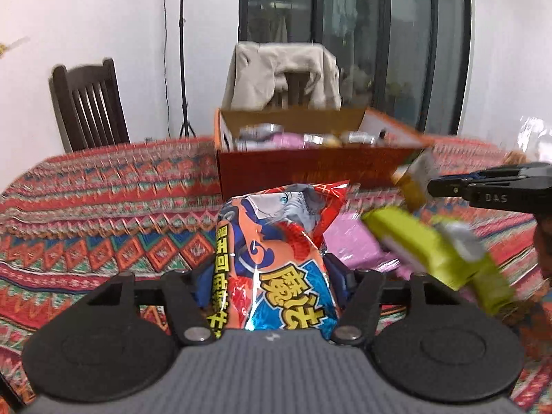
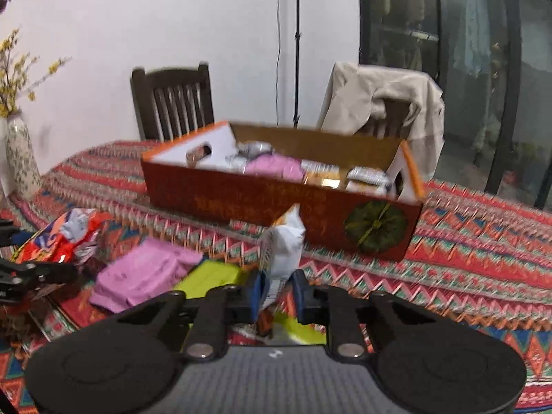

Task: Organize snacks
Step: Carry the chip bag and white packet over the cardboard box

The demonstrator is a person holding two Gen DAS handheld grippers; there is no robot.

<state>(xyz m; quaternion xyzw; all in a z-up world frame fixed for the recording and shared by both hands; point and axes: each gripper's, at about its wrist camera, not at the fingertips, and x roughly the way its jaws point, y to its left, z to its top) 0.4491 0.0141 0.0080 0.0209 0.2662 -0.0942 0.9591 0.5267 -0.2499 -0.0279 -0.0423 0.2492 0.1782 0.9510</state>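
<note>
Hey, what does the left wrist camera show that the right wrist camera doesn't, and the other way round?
Only the left wrist view shows the left tool closed around the orange and blue snack bag, plus that bag's printed front.

Only the right wrist view shows the right tool shut on the small white packet, the vase with yellow flowers and the green emblem on the box front.

Both show the open red box holding snacks, the pink packet, the green packet, the patterned tablecloth and two chairs.
</note>
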